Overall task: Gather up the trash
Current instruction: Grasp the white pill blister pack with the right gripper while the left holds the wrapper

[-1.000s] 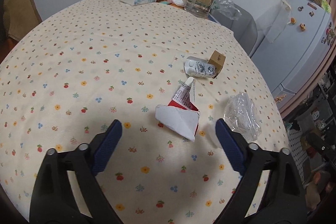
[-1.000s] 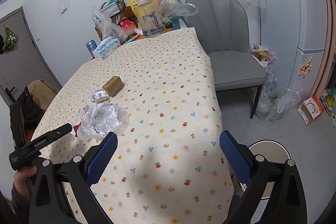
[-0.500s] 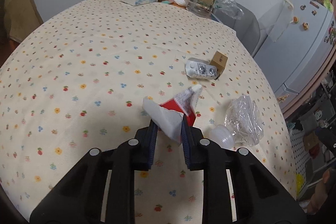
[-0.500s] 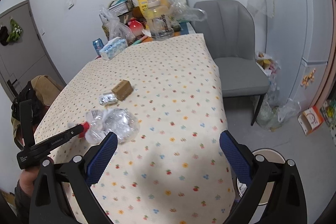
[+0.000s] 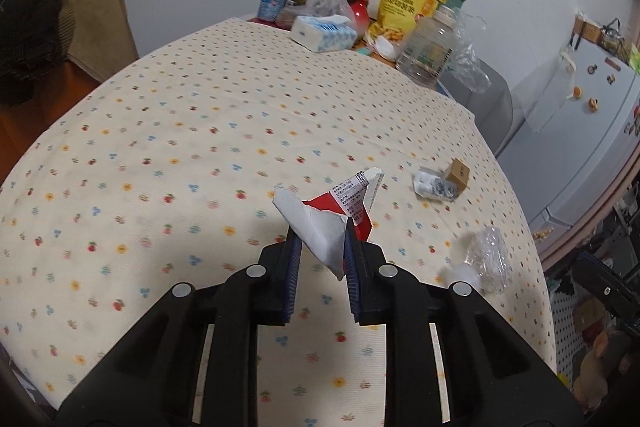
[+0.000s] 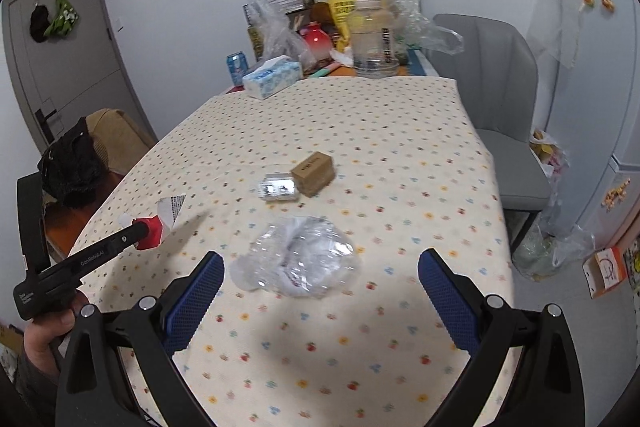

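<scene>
A torn red-and-white wrapper (image 5: 320,223) hangs lifted off the flowered tablecloth (image 5: 180,155), and my left gripper (image 5: 320,235) is shut on its white flap. The right wrist view shows that gripper (image 6: 138,229) from the side with the wrapper (image 6: 170,211) at its tip, held by a hand (image 6: 52,327). My right gripper (image 6: 320,261) stands open just above a crushed clear plastic bottle (image 6: 300,263), its fingers on either side without touching it. Beyond the bottle lie a silver foil packet (image 6: 279,189) and a small brown box (image 6: 313,173). The left wrist view has the bottle (image 5: 486,263) at right.
At the table's far end stand a tissue box (image 5: 322,33), a large clear jar (image 5: 426,47), a yellow snack bag (image 5: 404,7) and a drinks can (image 5: 274,1). A grey chair (image 6: 500,99) and a fridge (image 6: 600,27) are to the right, a brown chair (image 5: 96,15) to the left.
My left gripper went from wide open to shut on the wrapper and lifted it off the cloth. My right gripper swung left over the table until the crushed bottle lay between its fingers.
</scene>
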